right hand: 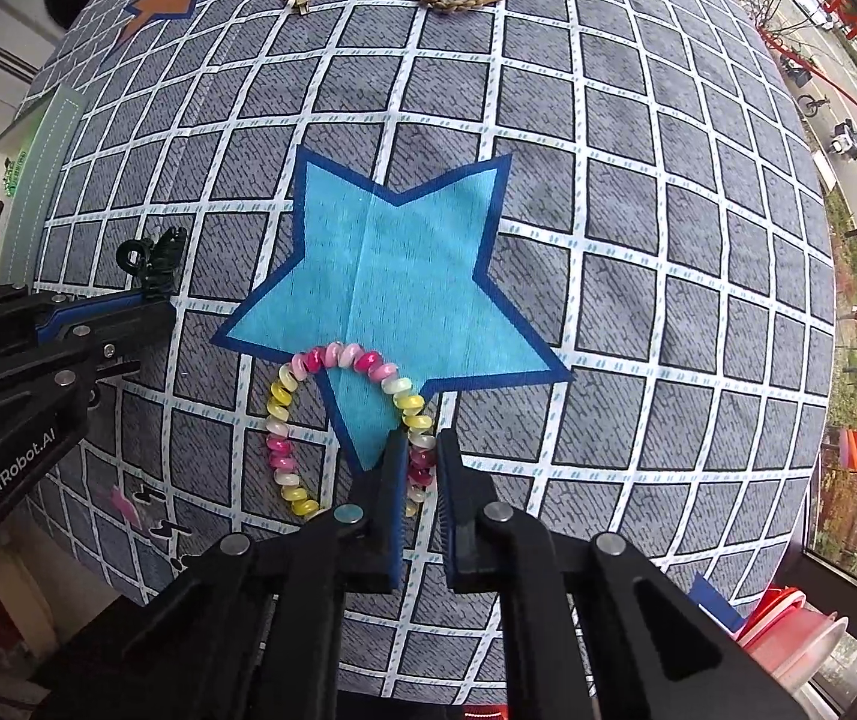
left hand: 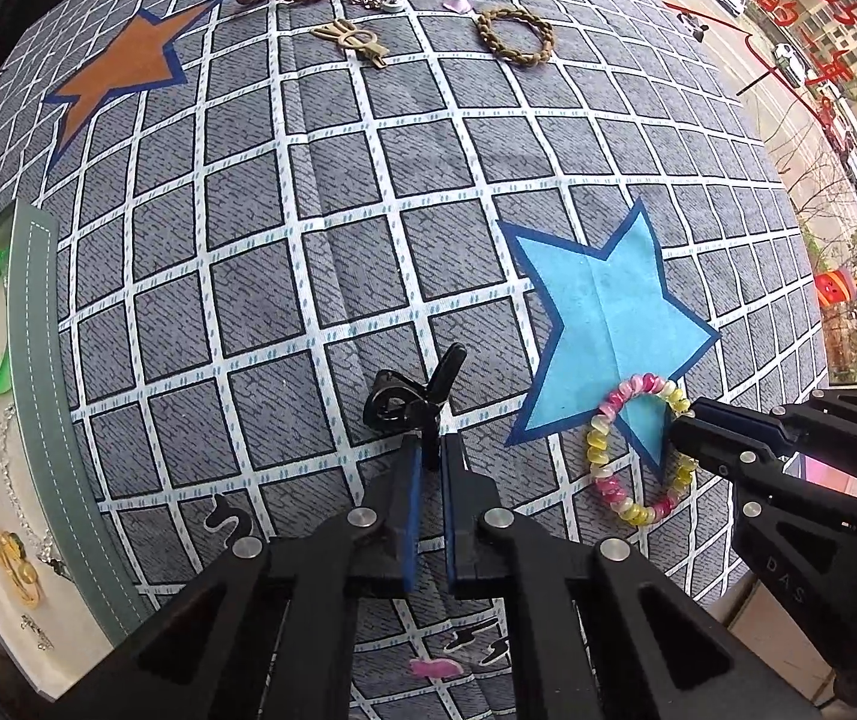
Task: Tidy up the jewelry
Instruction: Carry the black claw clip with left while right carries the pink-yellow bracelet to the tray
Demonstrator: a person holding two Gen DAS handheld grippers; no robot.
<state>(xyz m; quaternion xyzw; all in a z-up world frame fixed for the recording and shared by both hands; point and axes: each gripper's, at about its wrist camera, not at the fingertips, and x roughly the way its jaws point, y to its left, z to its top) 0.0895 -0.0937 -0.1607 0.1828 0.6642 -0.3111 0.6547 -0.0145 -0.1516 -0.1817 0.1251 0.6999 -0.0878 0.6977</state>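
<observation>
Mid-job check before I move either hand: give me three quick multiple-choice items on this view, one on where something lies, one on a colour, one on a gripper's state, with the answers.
1. Where does the coil bracelet lie?
A. Inside the tray
B. Partly over a point of the blue star
C. On the orange star

2. What colour is the hair claw at the left gripper?
A. Black
B. Gold
C. Green

3. How does the right gripper stand?
A. Wide open above the cloth
B. Shut on the coil bracelet
C. Shut on the braided ring

Answers:
1 B: its loop crosses the star's lower point, the rest lying on the checked cloth.
2 A: the claw is glossy black; the gold pieces sit in the tray and far off on the cloth.
3 B: its fingers pinch the bracelet's right side between them.
</observation>
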